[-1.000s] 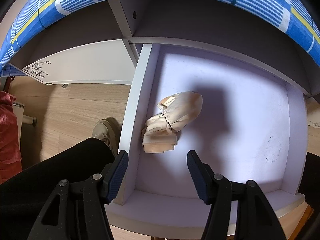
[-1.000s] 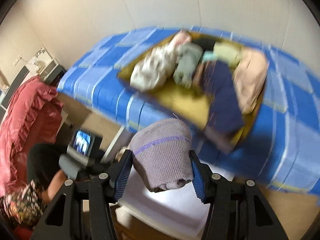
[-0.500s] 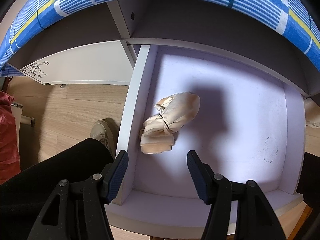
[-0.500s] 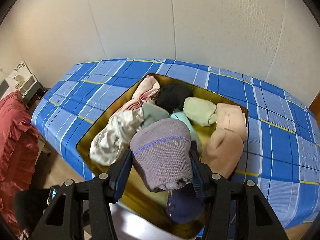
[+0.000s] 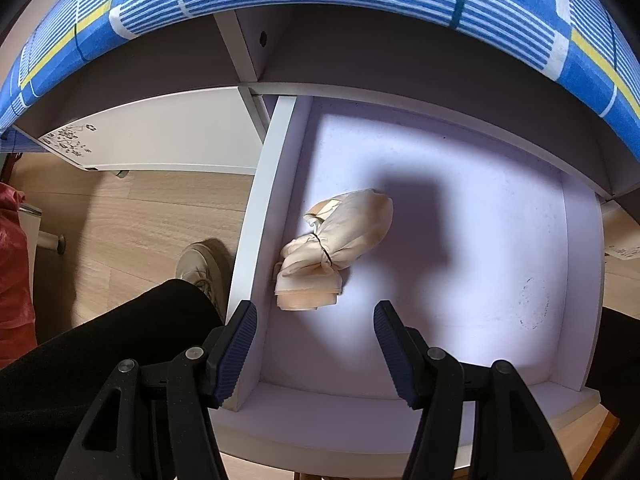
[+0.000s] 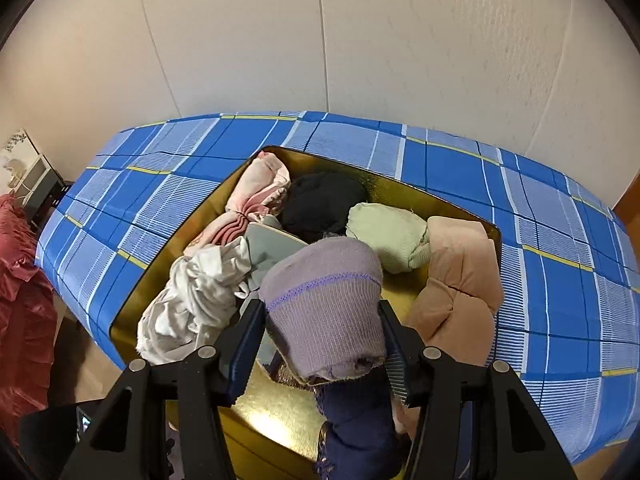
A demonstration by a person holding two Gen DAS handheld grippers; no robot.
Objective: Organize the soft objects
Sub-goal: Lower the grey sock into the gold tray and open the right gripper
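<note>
- The right gripper is still clamping the purple sock roll, now swinging above the gold tray instead of the drawer.
- The left gripper is hovering open over the drawer, beside the beige bundle.

The left gripper has black angular arms with triangular cut-outs, silver round screw heads at the joints, and two dark blue ribbed pads on its fingers. The right gripper is built the same: black arms, silver screws, and blue ribbed pads that look paler on the right finger. A black trouser leg ends in a beige lace-up shoe.
</note>
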